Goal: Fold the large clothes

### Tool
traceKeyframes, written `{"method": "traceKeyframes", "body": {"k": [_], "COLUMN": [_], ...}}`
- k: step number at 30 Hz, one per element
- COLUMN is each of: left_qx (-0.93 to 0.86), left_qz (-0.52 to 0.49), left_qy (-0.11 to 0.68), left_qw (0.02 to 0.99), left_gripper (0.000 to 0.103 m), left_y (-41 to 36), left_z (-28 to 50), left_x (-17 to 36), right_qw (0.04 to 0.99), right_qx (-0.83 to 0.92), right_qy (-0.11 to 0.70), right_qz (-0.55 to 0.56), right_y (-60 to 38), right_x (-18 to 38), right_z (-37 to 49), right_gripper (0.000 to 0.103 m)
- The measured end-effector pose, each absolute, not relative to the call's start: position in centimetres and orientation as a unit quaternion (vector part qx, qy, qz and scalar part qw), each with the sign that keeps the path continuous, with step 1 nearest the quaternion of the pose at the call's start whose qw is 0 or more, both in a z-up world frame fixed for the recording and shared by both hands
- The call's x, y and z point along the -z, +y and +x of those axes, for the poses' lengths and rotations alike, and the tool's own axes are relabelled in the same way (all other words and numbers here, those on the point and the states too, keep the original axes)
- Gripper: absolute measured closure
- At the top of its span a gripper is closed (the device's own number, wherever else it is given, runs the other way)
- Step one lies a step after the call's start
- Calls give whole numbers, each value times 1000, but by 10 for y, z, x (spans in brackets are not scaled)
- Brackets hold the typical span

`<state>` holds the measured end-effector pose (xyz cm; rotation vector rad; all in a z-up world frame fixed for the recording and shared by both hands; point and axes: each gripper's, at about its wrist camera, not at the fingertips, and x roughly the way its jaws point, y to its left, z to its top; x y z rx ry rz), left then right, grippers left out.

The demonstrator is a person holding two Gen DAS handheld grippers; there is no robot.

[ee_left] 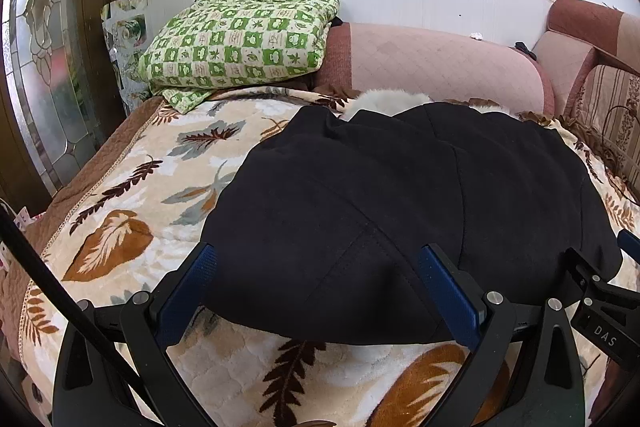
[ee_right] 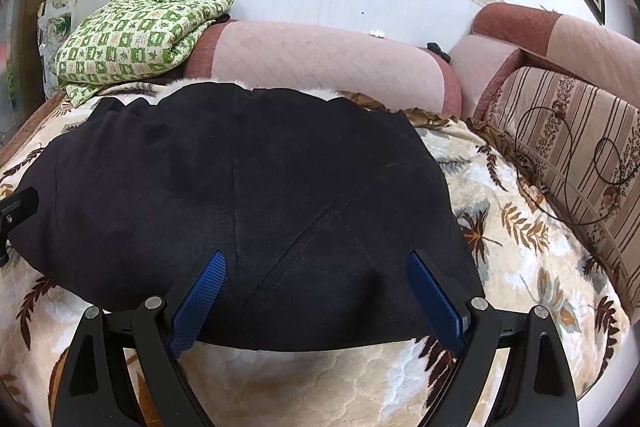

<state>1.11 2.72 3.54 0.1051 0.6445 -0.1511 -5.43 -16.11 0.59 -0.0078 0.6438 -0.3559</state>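
A large black garment (ee_left: 400, 195) lies spread on the leaf-patterned blanket (ee_left: 132, 187), with white fur trim (ee_left: 384, 99) at its far edge. My left gripper (ee_left: 318, 257) is open and empty, its blue-padded fingers above the garment's near left hem. The right gripper's tip (ee_left: 628, 241) shows at the right edge of this view. In the right wrist view the same garment (ee_right: 240, 195) fills the middle on the blanket (ee_right: 520, 227). My right gripper (ee_right: 316, 263) is open and empty over the near right hem. Part of the left gripper (ee_right: 18, 207) shows at the left edge.
A folded green checked quilt (ee_left: 240, 39) sits at the back left on the sofa. Pink sofa cushions (ee_left: 440, 63) line the tiled wall. A striped cushion (ee_right: 568, 131) lies at the right. A glass-panelled door (ee_left: 44, 67) stands at the left.
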Motion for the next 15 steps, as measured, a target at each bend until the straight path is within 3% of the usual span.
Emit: {"method": "traceKeyframes", "body": {"k": [15], "left_qx": [90], "left_qz": [56], "left_qy": [319], "left_qw": [942], "left_gripper": [2], "left_y": [22], "left_z": [7], "left_x": [-32], "right_qw": [938], "right_qx": [158], "right_qy": [308], "right_qz": [-3], "right_y": [-155], "right_x": [-7], "right_z": [-55], "right_gripper": [9]}}
